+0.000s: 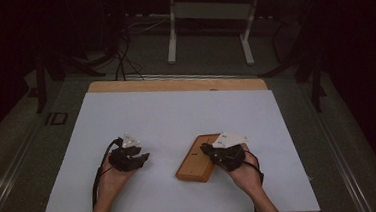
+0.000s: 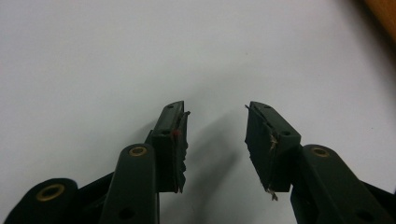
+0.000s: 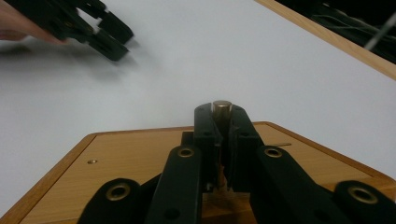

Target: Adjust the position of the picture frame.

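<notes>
Working across a white table top (image 1: 176, 117), we have the wooden board (image 1: 196, 159) lying flat toward the near right, angled a little, with bare space around it, so that either hand can come at it without bumping anything. Our right hand sits over the board's near right corner, because that is where the small piece is being handled. The right gripper (image 3: 221, 122) has its jaws drawn tight together on a short brass-coloured peg (image 3: 222, 108), gripped along its side with the rounded top poking just above the jaw tips; we judge this hold keeps the peg upright for lifting from or lowering toward the board. The peg hangs over the board, roughly above its middle in the right gripper view, and whether its lower end touches the wood is hidden behind the jaws. Our left gripper (image 2: 215, 135) rests well apart to the left, over bare table, with its jaws parted and nothing between them. We take it to be waiting, perhaps ready to steady the board.
</notes>
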